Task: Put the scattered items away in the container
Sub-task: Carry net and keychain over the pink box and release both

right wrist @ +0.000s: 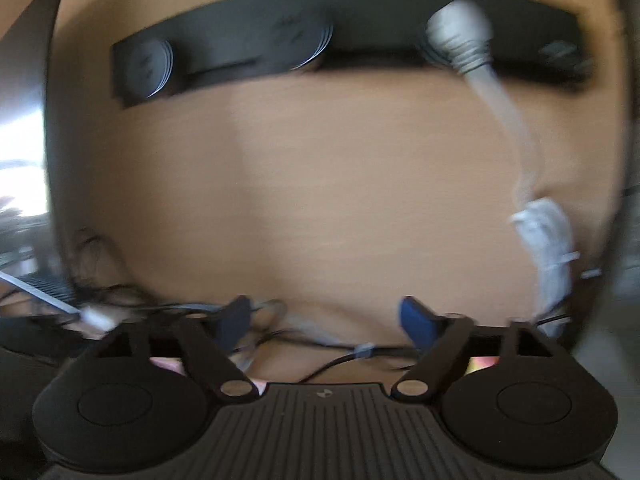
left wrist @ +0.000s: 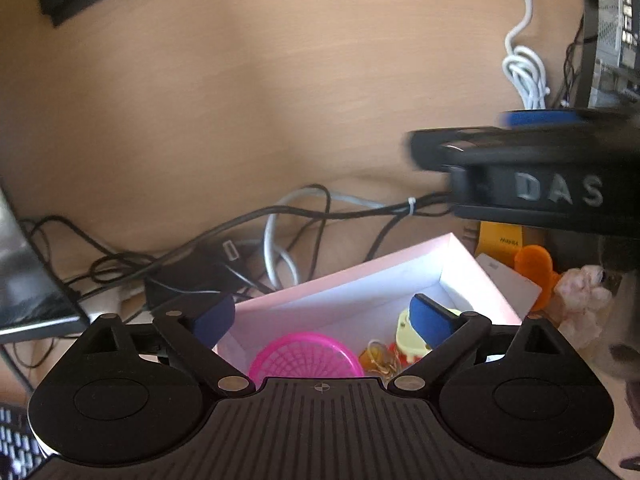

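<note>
In the left wrist view a white open box (left wrist: 400,268) lies on the wooden desk, holding a pink mesh basket (left wrist: 306,356), a pale yellow toy (left wrist: 404,328) and a small orange trinket (left wrist: 374,356). My left gripper (left wrist: 324,316) hovers open over the box with nothing between its blue pads. Right of the box lie an orange toy (left wrist: 534,266), a white card (left wrist: 508,280) and a pale plush (left wrist: 582,292). The right gripper's black body (left wrist: 532,176) hangs above them. In the blurred right wrist view my right gripper (right wrist: 326,322) is open and empty above cables.
Tangled black and grey cables (left wrist: 248,240) lie behind the box. A coiled white cord (left wrist: 526,76) rests at the far right. A black power strip (right wrist: 320,44) with plugs sits at the desk's back. A keyboard corner (left wrist: 16,440) shows at the lower left.
</note>
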The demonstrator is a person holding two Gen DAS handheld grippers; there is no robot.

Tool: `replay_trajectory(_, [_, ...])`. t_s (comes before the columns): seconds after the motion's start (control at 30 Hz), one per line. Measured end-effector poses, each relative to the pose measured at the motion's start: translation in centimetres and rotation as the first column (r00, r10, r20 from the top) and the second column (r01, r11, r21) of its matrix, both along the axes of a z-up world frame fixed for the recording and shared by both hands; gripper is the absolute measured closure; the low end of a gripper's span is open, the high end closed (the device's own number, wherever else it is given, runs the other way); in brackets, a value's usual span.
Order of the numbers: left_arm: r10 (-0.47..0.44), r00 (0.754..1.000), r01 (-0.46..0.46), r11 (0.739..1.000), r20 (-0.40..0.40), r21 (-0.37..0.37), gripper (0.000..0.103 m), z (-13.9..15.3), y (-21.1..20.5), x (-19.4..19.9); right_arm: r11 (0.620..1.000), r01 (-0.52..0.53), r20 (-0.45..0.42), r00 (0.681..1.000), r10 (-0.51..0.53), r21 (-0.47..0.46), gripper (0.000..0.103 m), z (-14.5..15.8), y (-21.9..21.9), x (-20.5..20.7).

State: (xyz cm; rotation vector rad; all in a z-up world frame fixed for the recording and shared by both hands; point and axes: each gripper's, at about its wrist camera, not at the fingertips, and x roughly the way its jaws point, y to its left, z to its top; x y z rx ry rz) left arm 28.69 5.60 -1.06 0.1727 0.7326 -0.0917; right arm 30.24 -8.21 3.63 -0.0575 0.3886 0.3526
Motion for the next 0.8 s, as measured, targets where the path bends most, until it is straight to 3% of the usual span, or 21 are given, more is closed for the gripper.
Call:
replay_trajectory(0.13, [-0.030, 0.999, 0.032, 0.997, 0.028, -0.066, 0.003, 0.9, -0.7, -2.9, 0.991, 0.093, 0.042, 0.995, -0.089, -0.100, 0.015, -1.8, -2.2, -1.7])
replay_trajectory(0.27, [-0.096, 0.995, 0.099, 0.990, 0.040, -0.099, 0.002, 0.8, -1.8, -7.1, 0.977, 0.178, -0.036, 0.982, -0.183, -0.116, 0.016, -4.0, -5.5, -2.9])
replay_trajectory(0.37, [-0.134, 0.991, 0.134, 0.986, 0.001, -0.097, 0.002, -0.2, -2.4, -9.8, 0.968, 0.208, -0.099, 0.970, -0.223, -0.141, 0.031, -5.6, -7.5, -4.1])
replay_trajectory(0.43, [-0.140, 0.990, 0.136, 0.985, -0.032, -0.106, 0.002, -0.7, -2.5, -11.1, 0.967, 0.194, -0.139, 0.966, -0.218, -0.168, 0.049, -6.7, -8.4, -5.0])
replay_trajectory(0.47, [-0.140, 0.989, 0.133, 0.984, -0.049, -0.116, 0.002, -1.0, -2.5, -11.6, 0.966, 0.184, -0.156, 0.965, -0.213, -0.181, 0.051, -7.2, -8.6, -5.5])
replay_trajectory(0.7, [-0.097, 0.992, 0.085, 0.987, -0.084, -0.138, 0.002, -1.9, -1.9, -12.5, 0.961, 0.159, -0.150, 0.969, -0.195, -0.226, 0.051, -8.2, -7.7, -6.0])
replay_trajectory(0.8, [-0.085, 0.993, 0.073, 0.988, -0.080, -0.136, 0.002, -1.7, -1.6, -12.5, 0.953, 0.138, -0.142, 0.973, -0.181, -0.269, 0.041, -8.6, -6.8, -5.2])
